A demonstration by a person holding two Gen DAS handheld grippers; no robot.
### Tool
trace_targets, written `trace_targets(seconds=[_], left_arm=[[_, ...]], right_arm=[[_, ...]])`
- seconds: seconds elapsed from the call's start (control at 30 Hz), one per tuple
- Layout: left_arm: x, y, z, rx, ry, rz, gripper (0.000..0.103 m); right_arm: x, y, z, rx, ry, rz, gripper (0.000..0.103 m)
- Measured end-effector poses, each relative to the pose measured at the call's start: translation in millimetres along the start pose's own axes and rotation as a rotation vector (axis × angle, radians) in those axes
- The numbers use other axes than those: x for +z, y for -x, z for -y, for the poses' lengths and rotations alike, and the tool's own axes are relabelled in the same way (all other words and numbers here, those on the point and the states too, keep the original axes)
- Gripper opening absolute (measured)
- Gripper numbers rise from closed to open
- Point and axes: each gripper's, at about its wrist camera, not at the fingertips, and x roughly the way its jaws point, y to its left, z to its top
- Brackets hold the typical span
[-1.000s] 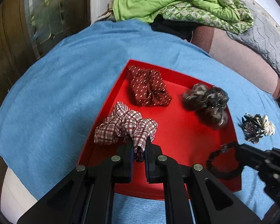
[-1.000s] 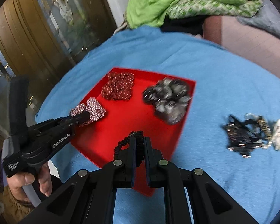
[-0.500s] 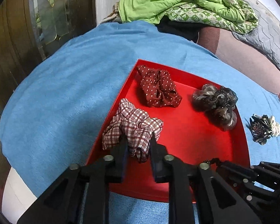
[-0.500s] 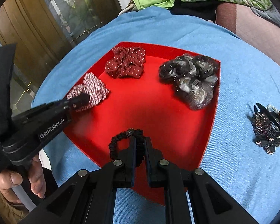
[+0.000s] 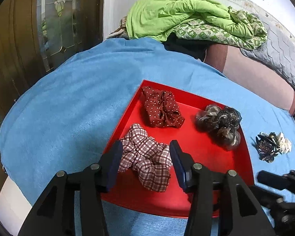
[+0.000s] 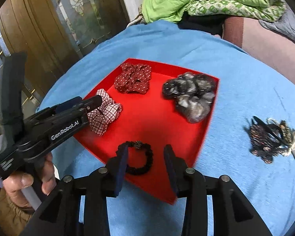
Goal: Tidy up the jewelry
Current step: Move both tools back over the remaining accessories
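Your left hand-held gripper [image 5: 146, 158] has its fingers spread apart around the red-and-white checked fabric scrunchie [image 5: 147, 162], which lies free near the left edge of the shallow red square tray [image 5: 206, 151]. Your right hand-held gripper [image 6: 145, 164] is likewise apart, flanking the thin black elastic hair tie [image 6: 136, 158] at the tray's near corner. The tray sits on the blue cloth-covered table [image 5: 68, 108], with a dark beaded hair clip cluster [image 6: 265, 139] off its right edge.
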Motion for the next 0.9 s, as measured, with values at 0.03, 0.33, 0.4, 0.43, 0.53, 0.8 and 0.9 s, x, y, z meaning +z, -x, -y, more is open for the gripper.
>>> trace_targets(seconds=[0.03, 0.33, 0.4, 0.43, 0.53, 0.8, 0.9], left_arm=[[-0.1, 1.3, 0.5, -0.004, 0.006, 0.005, 0.049], [-5.1, 20.7, 13.1, -0.02, 0.026, 0.064, 0.051], [-5.6, 26.5, 20.3, -0.02, 0.011, 0.07, 0.051], [-6.5, 32.1, 27.2, -0.034, 0.002, 0.069, 0.051], [-8.8, 47.6, 47.3, -0.101, -0.023, 0.056, 0.051], [-7.2, 58.4, 140.5, -0.254, -0.176, -0.007, 0.055], [-12.1, 38.3, 182.5, -0.319, -0.208, -0.099, 0.055]], right_arm=[[-2.0, 6.7, 4.8, -0.004, -0.006, 0.008, 0.041], [-54.0, 87.3, 109.0, -0.168, -0.143, 0.064, 0.047], [-71.2, 105.3, 141.7, -0.226, -0.199, 0.063, 0.047], [-78.5, 113.7, 156.9, -0.247, -0.228, 0.064, 0.048], [-99.7, 134.5, 198.1, -0.297, -0.311, 0.069, 0.048], [-128.9, 150.0, 262.9, -0.303, -0.465, 0.103, 0.049], [-132.1, 143.8, 268.8, -0.282, -0.483, 0.113, 0.049]])
